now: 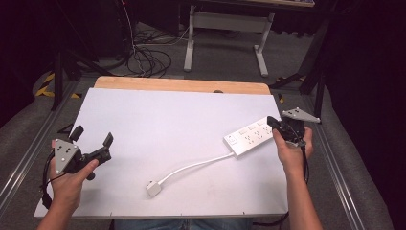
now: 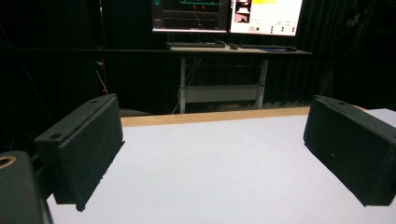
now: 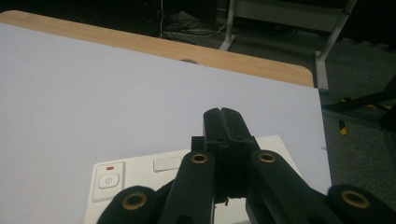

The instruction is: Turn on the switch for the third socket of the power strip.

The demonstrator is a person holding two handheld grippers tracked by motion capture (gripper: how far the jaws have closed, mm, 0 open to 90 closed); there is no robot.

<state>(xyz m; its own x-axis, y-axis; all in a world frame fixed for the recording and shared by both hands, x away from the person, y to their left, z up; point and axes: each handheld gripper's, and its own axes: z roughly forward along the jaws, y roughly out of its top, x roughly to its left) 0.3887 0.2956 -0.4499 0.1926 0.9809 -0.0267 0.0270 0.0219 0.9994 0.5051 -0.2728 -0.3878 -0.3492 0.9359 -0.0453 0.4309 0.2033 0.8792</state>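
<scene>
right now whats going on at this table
A person holds a gripper in each hand over a white table. The right gripper, shut with nothing between its fingers, sits over the far end of a white power strip. The strip's cord runs to a plug lying loose. The left gripper is open, away from both.

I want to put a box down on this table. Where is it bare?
The white table top is bare from the wooden far edge to the left gripper, and left of the power strip. The right side is crowded: strip, right gripper, cord and plug.
</scene>
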